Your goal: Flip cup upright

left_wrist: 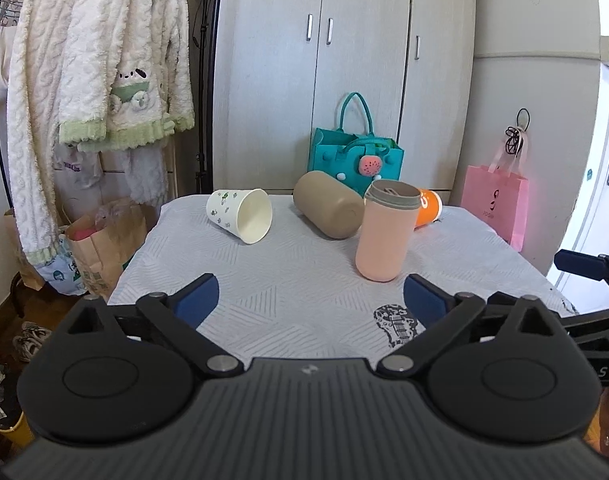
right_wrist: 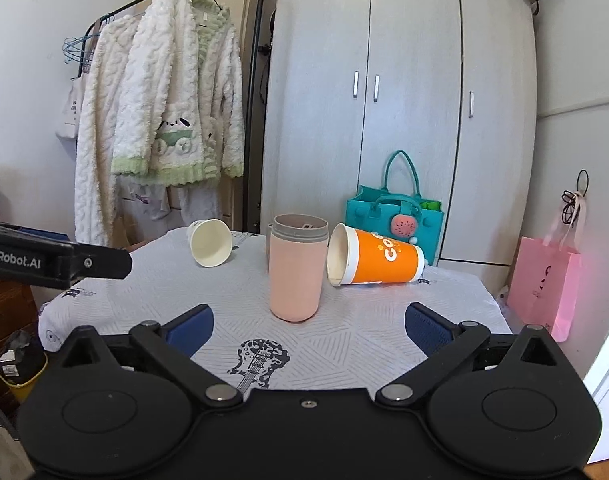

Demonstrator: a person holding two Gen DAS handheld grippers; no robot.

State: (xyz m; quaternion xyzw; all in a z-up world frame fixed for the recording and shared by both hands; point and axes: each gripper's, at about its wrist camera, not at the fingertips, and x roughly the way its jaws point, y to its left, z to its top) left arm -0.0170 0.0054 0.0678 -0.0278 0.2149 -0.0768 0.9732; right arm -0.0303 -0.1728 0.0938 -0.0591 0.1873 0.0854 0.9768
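A pink cup [left_wrist: 382, 234] with a grey rim stands upright mid-table; it also shows in the right wrist view [right_wrist: 296, 274]. A white paper cup [left_wrist: 242, 214] with green prints lies on its side at the far left, also in the right wrist view [right_wrist: 210, 242]. A tan cup [left_wrist: 329, 210] lies on its side behind the pink one. An orange paper cup [right_wrist: 374, 256] lies on its side at the right, partly hidden in the left wrist view [left_wrist: 427, 208]. My left gripper [left_wrist: 310, 300] and right gripper [right_wrist: 308, 328] are open and empty, short of the pink cup.
The table [left_wrist: 288, 280] wears a grey patterned cloth with a guitar print [right_wrist: 260, 360]. A teal bag [left_wrist: 356, 158] and wardrobe [left_wrist: 324, 60] stand behind it. A pink bag [left_wrist: 498, 204] is at the right, hung robes [left_wrist: 96, 80] and a paper bag [left_wrist: 104, 240] at the left.
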